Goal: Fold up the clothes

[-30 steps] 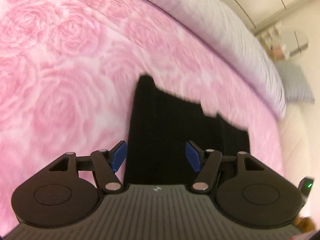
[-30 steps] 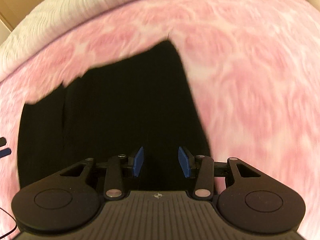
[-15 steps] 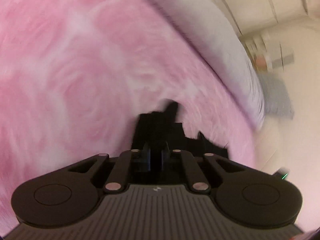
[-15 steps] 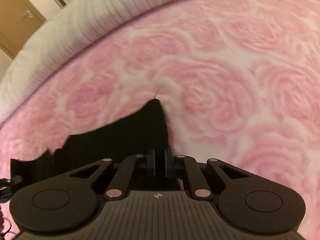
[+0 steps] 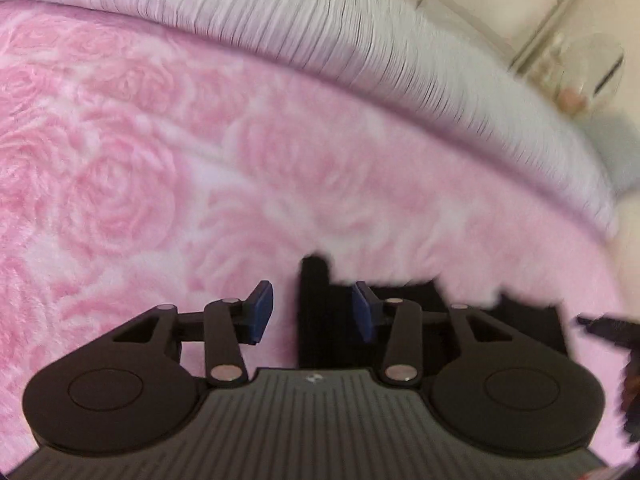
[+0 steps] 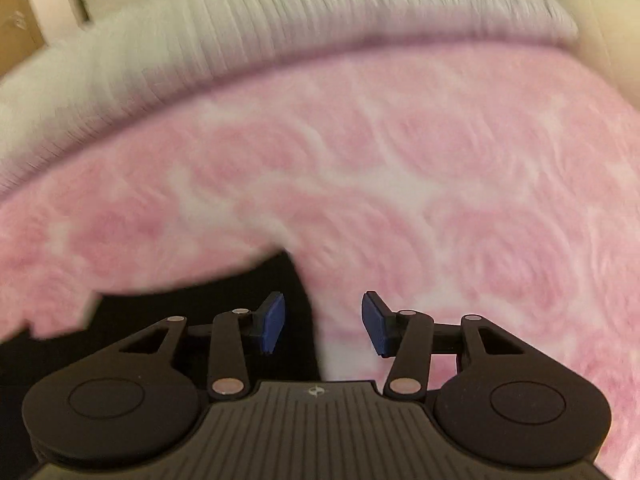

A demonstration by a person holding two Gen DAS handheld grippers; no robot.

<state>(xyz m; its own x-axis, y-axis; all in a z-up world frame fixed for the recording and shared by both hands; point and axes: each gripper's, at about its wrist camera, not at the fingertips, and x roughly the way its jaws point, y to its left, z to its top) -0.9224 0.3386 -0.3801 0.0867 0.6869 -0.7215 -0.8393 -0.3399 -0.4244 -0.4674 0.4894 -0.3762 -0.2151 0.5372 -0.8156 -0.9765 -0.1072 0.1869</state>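
Note:
A black garment [image 5: 324,320] lies on a pink rose-patterned blanket [image 5: 160,184]. In the left wrist view its left edge sits between my open left gripper's [image 5: 312,316] blue pads and runs off to the right. In the right wrist view the garment [image 6: 200,320] fills the lower left, and its right edge ends between the blue pads of my open right gripper [image 6: 322,322]. Neither gripper holds cloth. The right gripper's tip [image 5: 600,326] shows at the right edge of the left wrist view. Both views are blurred.
A white ribbed bedcover [image 5: 320,28] lies beyond the pink blanket [image 6: 400,184] and also shows in the right wrist view [image 6: 280,28]. Pale cupboards and a blurred white object [image 5: 580,64] stand at the back right. A door [image 6: 16,20] is at far left.
Both grippers were open over the garment, shut on its edges half a second ago, and are now open again. The garment looks shorter and lies nearer the grippers.

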